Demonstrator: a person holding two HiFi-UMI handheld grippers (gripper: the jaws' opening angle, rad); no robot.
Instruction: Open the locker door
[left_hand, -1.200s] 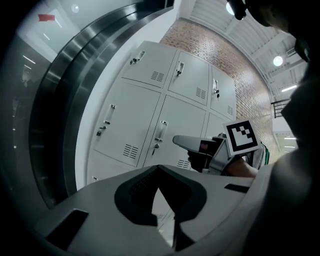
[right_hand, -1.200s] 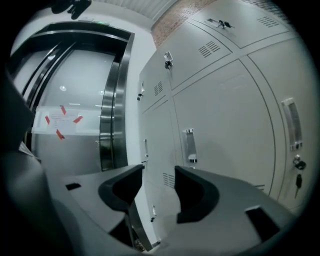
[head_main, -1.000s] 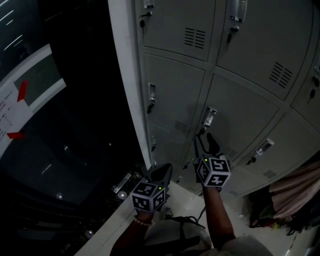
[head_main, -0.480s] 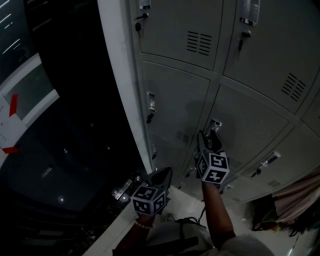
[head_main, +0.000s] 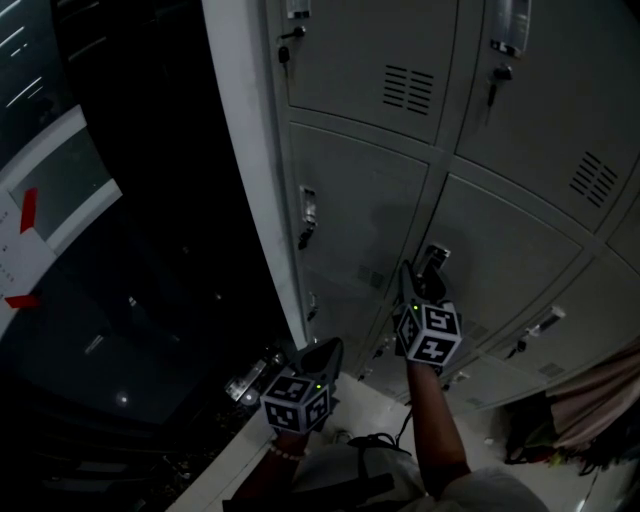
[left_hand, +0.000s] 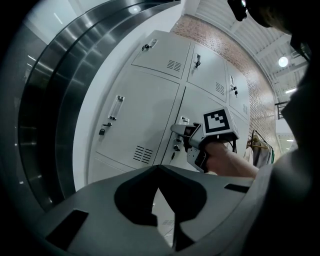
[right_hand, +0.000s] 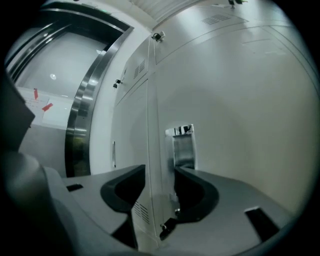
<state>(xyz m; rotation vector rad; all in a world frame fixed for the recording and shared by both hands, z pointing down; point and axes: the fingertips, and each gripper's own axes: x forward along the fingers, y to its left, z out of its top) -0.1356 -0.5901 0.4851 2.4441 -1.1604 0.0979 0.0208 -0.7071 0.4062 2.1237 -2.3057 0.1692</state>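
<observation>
The grey locker door (head_main: 505, 250) has a chrome handle (head_main: 436, 256) at its left edge. My right gripper (head_main: 427, 268) reaches up to that handle. In the right gripper view its jaws (right_hand: 160, 169) straddle the door's left edge, with the handle (right_hand: 183, 145) just above the right jaw. The jaws are closing and a gap still shows beside the pads. A small lock with a key (right_hand: 167, 227) hangs below. My left gripper (head_main: 325, 350) stays low near the floor, shut on nothing (left_hand: 159, 167), and from there I see the right gripper (left_hand: 181, 131).
More grey locker doors (head_main: 360, 190) with their own handles and vents surround this one. A white locker side panel (head_main: 250, 160) and a dark steel-framed wall (head_main: 130, 250) stand to the left. Clothes (head_main: 590, 395) hang at the lower right.
My right gripper has moved up from below the handle until its jaws reach the handle. The left gripper has stayed put.
</observation>
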